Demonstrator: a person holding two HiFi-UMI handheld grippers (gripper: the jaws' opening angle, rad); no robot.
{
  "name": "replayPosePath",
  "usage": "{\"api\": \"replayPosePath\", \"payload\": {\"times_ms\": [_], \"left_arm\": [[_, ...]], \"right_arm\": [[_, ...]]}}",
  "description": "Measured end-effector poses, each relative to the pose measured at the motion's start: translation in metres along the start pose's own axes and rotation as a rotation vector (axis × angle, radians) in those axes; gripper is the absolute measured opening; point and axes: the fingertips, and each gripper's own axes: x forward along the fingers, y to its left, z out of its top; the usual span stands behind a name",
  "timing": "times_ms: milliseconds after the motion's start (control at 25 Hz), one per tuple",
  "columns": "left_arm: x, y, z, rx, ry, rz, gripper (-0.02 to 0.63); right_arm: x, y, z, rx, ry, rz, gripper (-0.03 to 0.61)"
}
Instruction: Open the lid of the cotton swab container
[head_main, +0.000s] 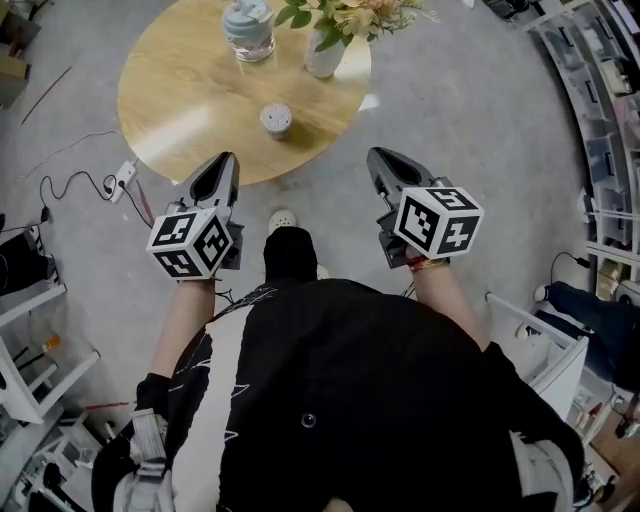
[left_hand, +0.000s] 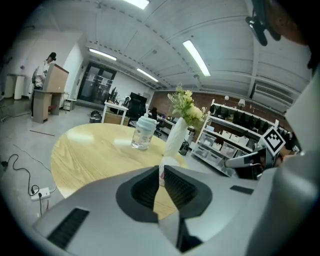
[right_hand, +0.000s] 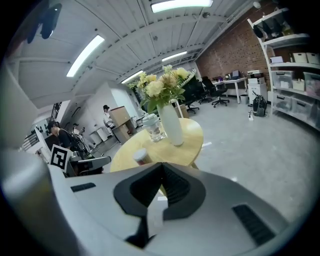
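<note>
Inspection at this moment found the task in its approach step; no contact had been made with the target.

The cotton swab container stood upright on the round wooden counter, toward the edge nearer the person, with its lid apparently on. A vase of flowers and a lidded cup stood behind it, apart from it.

The left gripper was held off the counter's near edge, over the floor, its jaws parted only by a narrow slit with nothing between them (the container showed through that slit, farther off on the counter). The right gripper was held likewise on the other side, jaws fully together and empty. Both pointed toward the counter, well apart from the container.

Judgement: nothing of the opening was done. The next move would call for both grippers to widen, one to come in and steady the container's body, the other to take the lid. The container looked small and light, so an unsteadied pull might tip or slide it.
</note>
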Motion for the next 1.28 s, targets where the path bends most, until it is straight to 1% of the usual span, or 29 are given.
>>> {"api": "replayPosePath", "payload": {"times_ms": [80, 160, 400, 520, 680, 760, 880, 1040, 1200, 1280], "left_arm": [[0.012, 0.001, -0.011, 0.001, 0.034, -0.012, 0.046], [0.022, 0.002, -0.020, 0.020, 0.074, -0.026, 0.059], [0.049, 0.002, -0.036, 0.131, 0.170, -0.082, 0.167], [0.059, -0.002, -0.045, 0.172, 0.213, -0.116, 0.203], [0.074, -0.007, -0.048, 0.232, 0.241, -0.150, 0.278], [0.081, -0.009, -0.045, 0.271, 0.247, -0.153, 0.303], [0.092, -0.014, -0.038, 0.352, 0.239, -0.149, 0.310], [0.105, -0.020, -0.040, 0.378, 0.251, -0.173, 0.310], [0.113, -0.024, -0.040, 0.434, 0.261, -0.199, 0.310], [0.117, -0.027, -0.039, 0.444, 0.261, -0.208, 0.310]], "right_arm": [[0.003, -0.007, -0.006, 0.017, 0.014, -0.014, 0.005], [0.006, -0.015, -0.014, 0.035, 0.028, -0.031, 0.005], [0.008, -0.034, -0.030, 0.087, 0.046, -0.087, 0.005], [0.010, -0.037, -0.037, 0.107, 0.046, -0.098, 0.005], [0.013, -0.039, -0.044, 0.128, 0.051, -0.094, 0.005], [0.013, -0.040, -0.047, 0.137, 0.054, -0.096, 0.005], [0.012, -0.043, -0.051, 0.155, 0.053, -0.108, 0.005], [0.008, -0.045, -0.055, 0.170, 0.051, -0.122, 0.005], [0.000, -0.047, -0.057, 0.178, 0.050, -0.136, 0.005], [-0.004, -0.051, -0.056, 0.181, 0.049, -0.147, 0.005]]}}
